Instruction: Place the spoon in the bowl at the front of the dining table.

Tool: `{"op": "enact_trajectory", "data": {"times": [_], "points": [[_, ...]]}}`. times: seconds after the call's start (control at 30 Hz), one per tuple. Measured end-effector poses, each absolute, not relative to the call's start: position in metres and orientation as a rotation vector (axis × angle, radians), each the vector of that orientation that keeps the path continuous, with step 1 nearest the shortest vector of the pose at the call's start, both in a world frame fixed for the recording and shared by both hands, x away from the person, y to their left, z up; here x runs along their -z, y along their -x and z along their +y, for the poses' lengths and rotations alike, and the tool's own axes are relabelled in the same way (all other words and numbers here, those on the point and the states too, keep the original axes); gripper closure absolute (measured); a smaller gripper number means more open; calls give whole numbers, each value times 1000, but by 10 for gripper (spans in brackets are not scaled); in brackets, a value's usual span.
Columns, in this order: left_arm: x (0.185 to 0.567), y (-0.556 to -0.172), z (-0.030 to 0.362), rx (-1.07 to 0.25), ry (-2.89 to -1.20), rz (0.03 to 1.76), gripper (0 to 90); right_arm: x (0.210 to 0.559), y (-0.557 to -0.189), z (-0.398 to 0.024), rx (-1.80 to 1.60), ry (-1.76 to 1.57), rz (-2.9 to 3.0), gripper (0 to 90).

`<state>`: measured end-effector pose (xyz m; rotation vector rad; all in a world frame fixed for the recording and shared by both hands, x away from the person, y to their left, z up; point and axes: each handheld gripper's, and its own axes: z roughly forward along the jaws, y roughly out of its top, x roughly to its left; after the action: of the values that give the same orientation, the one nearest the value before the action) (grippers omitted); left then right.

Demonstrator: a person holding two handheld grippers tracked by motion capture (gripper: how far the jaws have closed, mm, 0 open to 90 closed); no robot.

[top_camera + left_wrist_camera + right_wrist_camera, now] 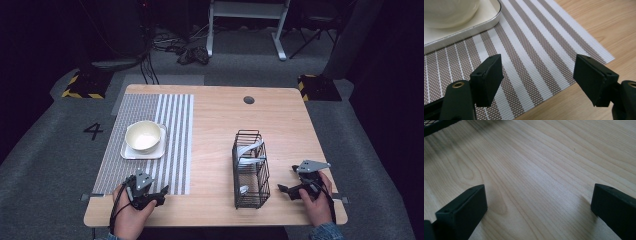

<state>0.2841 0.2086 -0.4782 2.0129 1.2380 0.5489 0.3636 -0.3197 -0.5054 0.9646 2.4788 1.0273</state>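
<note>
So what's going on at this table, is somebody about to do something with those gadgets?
A person sits at a wooden table holding a gripper in each hand, and neither holds anything. The left gripper is open above the near edge of a striped placemat, on which a cream bowl sits on a small square plate. The right gripper is open over bare wood beside a black wire basket that holds some pale items.

Bowl (143,135) on tray (131,153) on placemat (175,145), left of wire basket (250,170).
</note>
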Motion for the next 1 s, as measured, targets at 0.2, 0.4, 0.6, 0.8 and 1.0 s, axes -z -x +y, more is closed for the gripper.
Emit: {"op": "enact_trajectory", "data": {"times": [0.2,0.4,0.6,0.8,1.0], "points": [[462,-280,204,-541,-1968,1187,246,505,-364,-320,-1027,-964,2478,5],[448,-274,197,-560,-1944,1137,242,505,-363,-320,-1029,-962,2479,7],[438,-269,191,-606,-1900,1091,241,505,-363,-320,-1029,-962,2479,7],[425,-263,185,-613,-1864,1044,239,505,-363,-320,-1029,-962,2479,7],[417,-264,177,-622,-1846,1006,238,505,-363,-320,-1029,-962,2479,7]]}}
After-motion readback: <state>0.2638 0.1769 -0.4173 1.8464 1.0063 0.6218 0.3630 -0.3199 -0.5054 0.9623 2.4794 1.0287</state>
